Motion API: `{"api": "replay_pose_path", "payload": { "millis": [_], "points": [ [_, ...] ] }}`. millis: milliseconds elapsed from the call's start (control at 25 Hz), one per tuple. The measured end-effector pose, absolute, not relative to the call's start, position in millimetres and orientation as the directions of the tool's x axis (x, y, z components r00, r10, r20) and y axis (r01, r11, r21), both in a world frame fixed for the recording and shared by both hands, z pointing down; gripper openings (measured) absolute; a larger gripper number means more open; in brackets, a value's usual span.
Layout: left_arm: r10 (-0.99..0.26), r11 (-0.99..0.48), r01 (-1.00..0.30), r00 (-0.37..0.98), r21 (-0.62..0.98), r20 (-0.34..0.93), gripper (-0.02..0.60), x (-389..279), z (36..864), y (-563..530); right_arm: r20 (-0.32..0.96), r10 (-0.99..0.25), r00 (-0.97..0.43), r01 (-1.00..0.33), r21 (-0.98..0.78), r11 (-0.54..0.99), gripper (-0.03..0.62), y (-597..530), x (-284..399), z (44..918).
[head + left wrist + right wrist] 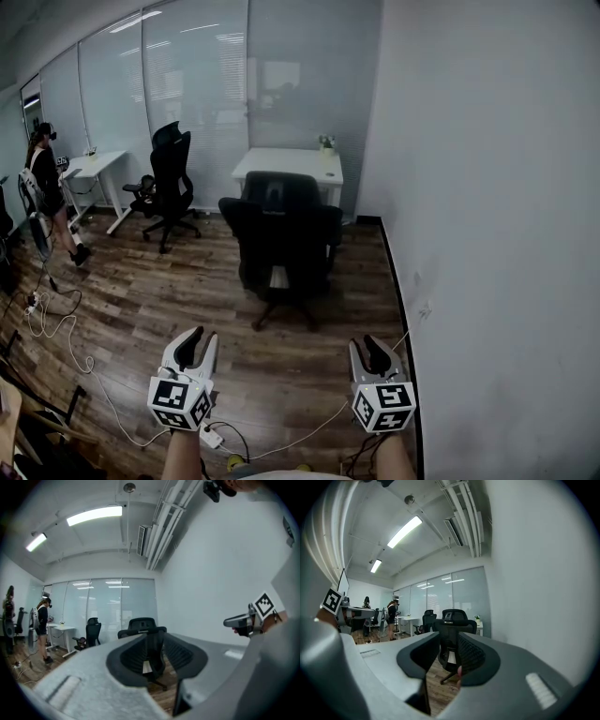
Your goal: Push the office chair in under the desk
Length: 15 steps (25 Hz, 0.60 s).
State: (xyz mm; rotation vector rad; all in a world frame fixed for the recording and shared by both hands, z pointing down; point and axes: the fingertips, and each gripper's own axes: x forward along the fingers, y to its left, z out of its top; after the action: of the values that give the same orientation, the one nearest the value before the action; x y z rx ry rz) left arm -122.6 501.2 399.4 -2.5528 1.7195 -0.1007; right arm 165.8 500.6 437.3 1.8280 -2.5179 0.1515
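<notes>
Against the far glass wall, a white rectangular counter (289,164) stood beside the grey side wall, and the black mesh office chair (281,239) stood on its near side, with its backrest turned toward the camera and its wheeled base on the dark wooden floor (159,291). Both tools were held low and well apart from the chair.

The left tool (199,339) was released: its own view showed the two jaws apart, with only the distant chair visible through the gap. The right tool (371,343) was also released, with nothing between its jaws.

Only the head view showed the floor near the person's arms, where a white cable (58,330) lay in loops. Only the two gripper views showed the ceiling, with a long lit lamp (93,515) and grey pipes (161,524). The left gripper view caught the other tool at its right edge, and the right gripper view caught the other tool's marker cube at its left edge.

Farther left, a second black chair (171,183) stood near a second white counter (94,165), with a person in dark clothes (47,192) beside it.
</notes>
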Motion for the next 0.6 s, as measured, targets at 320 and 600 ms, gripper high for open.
{"api": "replay_pose_path", "payload": {
  "millis": [320, 600],
  "points": [
    [-0.924, -0.383, -0.92, 0.381, -0.084, 0.035, 0.16, -120.2, 404.3, 496.6, 0.088, -0.944, -0.318, -0.948, -0.048, 0.315, 0.17, 495.4, 163.2, 442.2],
    [-0.925, -0.38, -0.921, 0.377, -0.086, 0.048, 0.16, -110.9, 406.4, 496.2, 0.093, -0.927, -0.363, -0.931, -0.068, 0.358, 0.17, 495.9, 164.3, 443.6]
  ]
}}
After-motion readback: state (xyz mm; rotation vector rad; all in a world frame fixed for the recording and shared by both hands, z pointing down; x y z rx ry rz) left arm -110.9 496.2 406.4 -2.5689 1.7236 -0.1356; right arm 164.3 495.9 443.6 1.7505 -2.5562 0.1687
